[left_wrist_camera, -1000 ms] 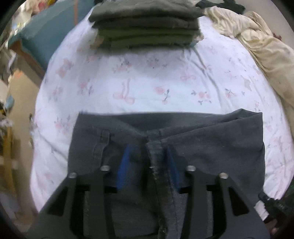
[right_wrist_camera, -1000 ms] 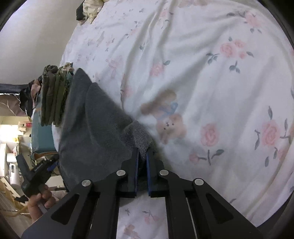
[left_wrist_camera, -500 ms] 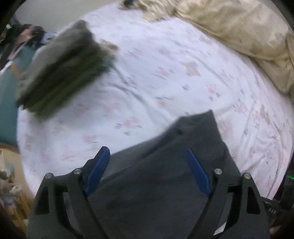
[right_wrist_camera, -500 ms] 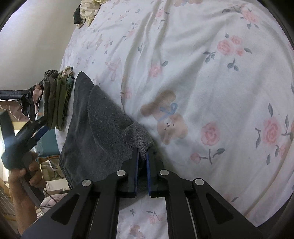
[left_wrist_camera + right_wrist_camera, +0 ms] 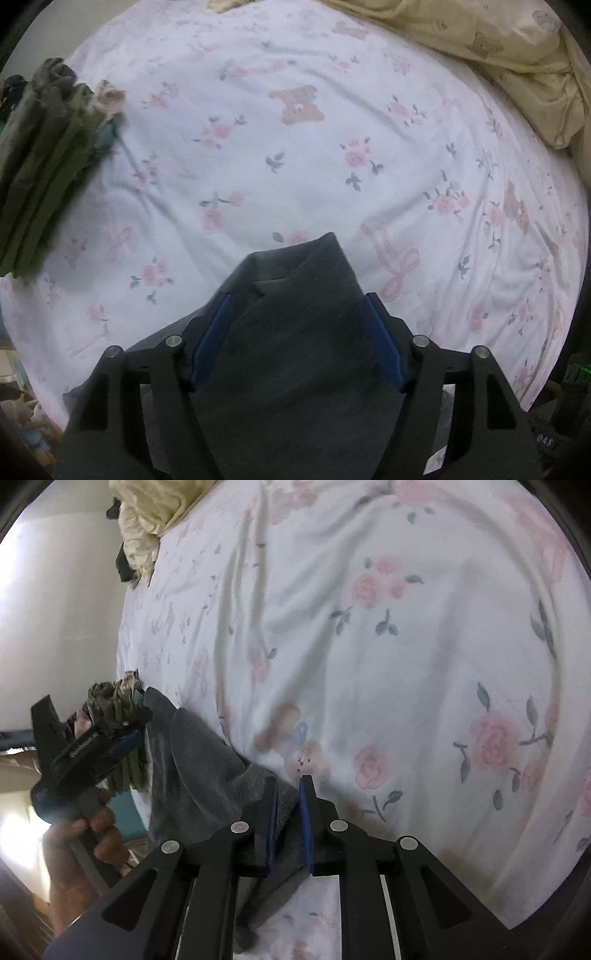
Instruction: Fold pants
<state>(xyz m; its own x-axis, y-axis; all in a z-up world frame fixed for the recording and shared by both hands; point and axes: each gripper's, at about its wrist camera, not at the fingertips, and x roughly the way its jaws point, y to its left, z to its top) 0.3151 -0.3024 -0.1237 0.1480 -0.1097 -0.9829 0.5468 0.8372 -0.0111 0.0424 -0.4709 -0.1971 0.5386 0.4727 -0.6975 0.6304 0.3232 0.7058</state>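
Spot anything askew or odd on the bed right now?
Nothing damaged or spilled. The pants are a folded grey bundle lying between the open left tongs; one corner sits between the slightly parted right tongs. The green stack leans a bit, edges uneven, and a cream blanket is rumpled.

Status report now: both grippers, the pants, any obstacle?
Left gripper open over pants. Right gripper open, pants corner between fingers. Folded stack lies beside, apart from pants.

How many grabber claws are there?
2. The left gripper is open above the grey pants; the right gripper sits open around a corner of them.
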